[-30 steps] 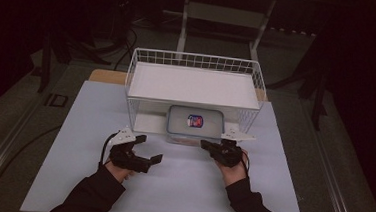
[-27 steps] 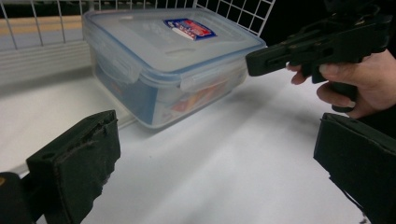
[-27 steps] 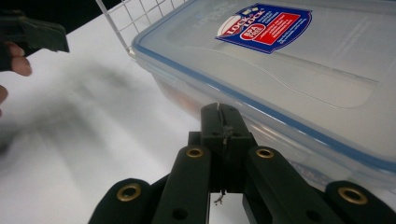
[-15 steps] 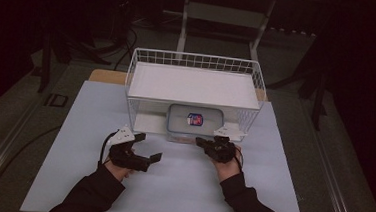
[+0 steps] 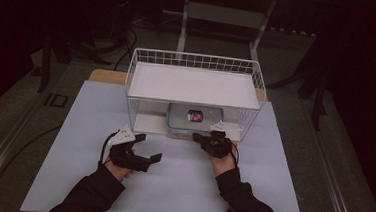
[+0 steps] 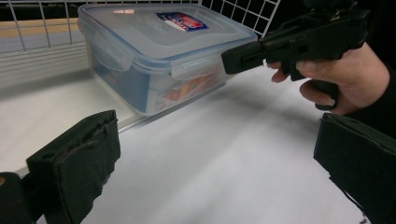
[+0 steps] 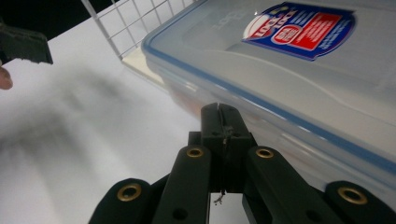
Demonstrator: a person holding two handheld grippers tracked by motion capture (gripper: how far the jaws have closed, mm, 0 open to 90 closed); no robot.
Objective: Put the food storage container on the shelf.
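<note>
While the left gripper (image 5: 145, 148) sat nearest on the white table (image 5: 73, 143), its jaws stood wide apart with nothing between them. Just beyond, the right gripper (image 5: 197, 136) had its jaws pressed together (empty, the right gripper view showed the pads meeting), its tip close against the near wall of the container (image 5: 191, 121); whether it touched I could not tell. One clear lidded container with a blue rim lay flat under the shelf of the one wire rack (image 5: 196, 61), its long axis running left to right across the table, label (image 5: 194, 115) facing up. Against the earlier frames, the right gripper had shifted left along the container's front, the left one had kept its place, and the container had not moved. Two grippers in all.
</note>
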